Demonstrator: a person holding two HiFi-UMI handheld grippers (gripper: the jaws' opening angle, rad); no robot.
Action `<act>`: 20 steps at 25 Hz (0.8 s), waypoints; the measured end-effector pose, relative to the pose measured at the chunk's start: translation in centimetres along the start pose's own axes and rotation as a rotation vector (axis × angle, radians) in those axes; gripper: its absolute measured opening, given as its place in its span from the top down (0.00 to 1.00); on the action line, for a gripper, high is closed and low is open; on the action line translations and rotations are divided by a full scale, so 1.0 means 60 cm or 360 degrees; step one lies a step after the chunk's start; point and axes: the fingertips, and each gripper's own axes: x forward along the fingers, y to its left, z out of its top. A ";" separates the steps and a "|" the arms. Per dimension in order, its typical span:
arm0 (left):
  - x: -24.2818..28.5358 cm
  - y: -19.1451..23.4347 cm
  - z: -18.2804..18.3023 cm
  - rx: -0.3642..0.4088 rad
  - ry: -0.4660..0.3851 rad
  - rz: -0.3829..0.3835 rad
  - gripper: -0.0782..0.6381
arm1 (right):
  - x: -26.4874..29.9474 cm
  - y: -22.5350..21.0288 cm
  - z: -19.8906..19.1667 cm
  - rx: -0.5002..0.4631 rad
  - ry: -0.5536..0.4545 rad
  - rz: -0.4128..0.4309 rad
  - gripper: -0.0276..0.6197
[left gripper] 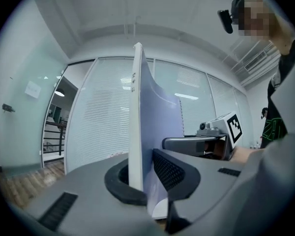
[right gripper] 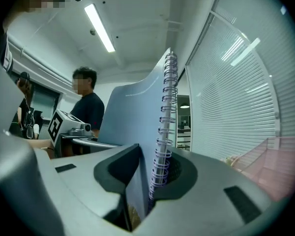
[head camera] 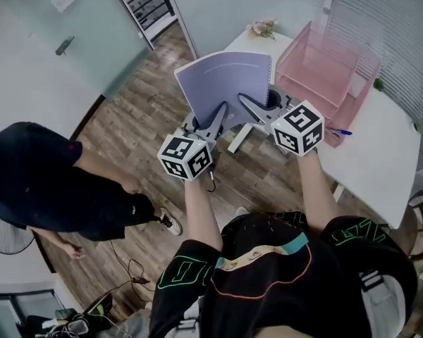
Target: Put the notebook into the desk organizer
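Notebook was held upright in the air at upper centre of the head view, over the wood-plank floor just left of the bench and not in the desk organizer.

Left claw was closed on the notebook's plain edge. In the left gripper view its ribbed dark pads pinched the pale cover and pages low down. Right claw was clamped on the bound edge, with the wire spiral running down between its pads.

Hard to see:
- The notebook's lower edge was hidden behind both claws in the head view.
- The cover bowed, so only its lavender back showed.
- The organizer was pink wire mesh, box-shaped and open-topped. Its inner dividers blurred together, so I could not count the compartments.
- In the right gripper view it was only a pink smear, cut off at lower right.
- A blue pen lay by the organizer's near corner, partly covered.
- A person in dark clothes stood at left, cut by the frame edge.

Bench top was smooth, white and rounded at the edge.
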 end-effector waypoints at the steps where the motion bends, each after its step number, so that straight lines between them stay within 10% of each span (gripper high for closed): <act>1: 0.014 0.001 0.010 -0.0001 0.0005 -0.0046 0.84 | -0.001 -0.013 0.009 -0.0001 0.0003 -0.0043 0.81; 20: 0.253 -0.130 0.025 0.0005 0.0120 -0.0916 0.84 | -0.181 -0.202 0.028 0.0033 0.0004 -0.0849 0.81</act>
